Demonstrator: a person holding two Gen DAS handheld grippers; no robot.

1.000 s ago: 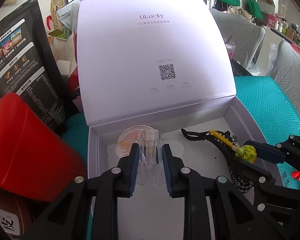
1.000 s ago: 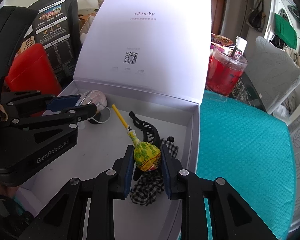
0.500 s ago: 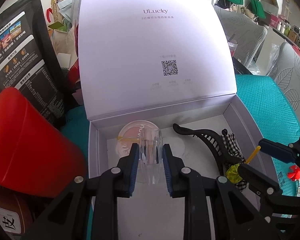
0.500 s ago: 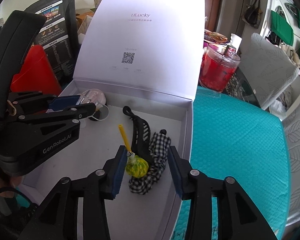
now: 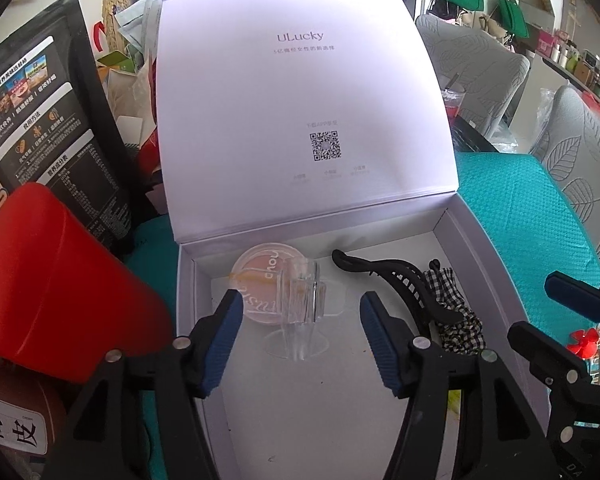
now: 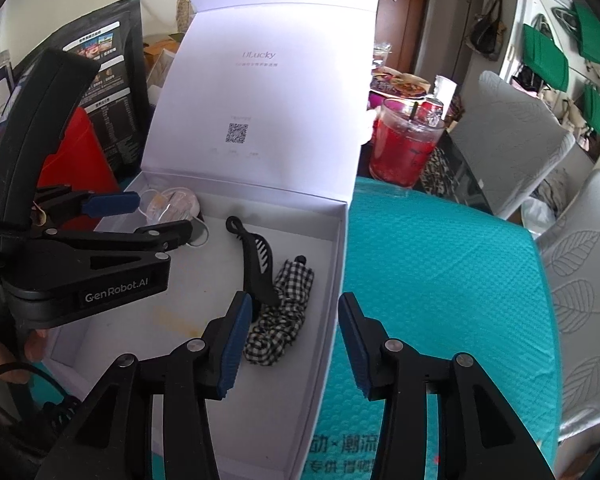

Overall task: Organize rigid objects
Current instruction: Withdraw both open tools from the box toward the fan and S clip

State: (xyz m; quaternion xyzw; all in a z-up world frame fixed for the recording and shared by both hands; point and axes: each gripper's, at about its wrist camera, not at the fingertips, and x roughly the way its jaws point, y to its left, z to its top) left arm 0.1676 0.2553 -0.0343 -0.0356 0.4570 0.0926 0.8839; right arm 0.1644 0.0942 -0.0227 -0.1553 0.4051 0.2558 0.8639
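An open white box (image 5: 472,256) (image 6: 332,280) lies on the teal mat, lid upright. Inside are a clear plastic stand (image 5: 302,304), a round pink compact (image 5: 260,280) (image 6: 176,204), a black hair claw (image 5: 396,280) (image 6: 256,260) and a checked scrunchie (image 5: 456,312) (image 6: 284,312). My left gripper (image 5: 296,340) (image 6: 140,216) is open just behind the clear stand, not touching it. My right gripper (image 6: 292,348) (image 5: 540,308) is open and empty over the box's right wall. The lollipop is hidden, only a yellow glimpse (image 5: 454,396) low in the left wrist view.
A red pouch (image 5: 48,300) and a black printed bag (image 5: 40,120) stand left of the box. A cup of red drink (image 6: 404,148) stands behind its right corner. A red flower trinket (image 5: 584,340) lies on the teal mat (image 6: 440,280). Grey chairs stand at right.
My left gripper opened and let go of the clear stand, which now stands in the box. My right gripper opened wider, drew back and right, and the lollipop dropped from view.
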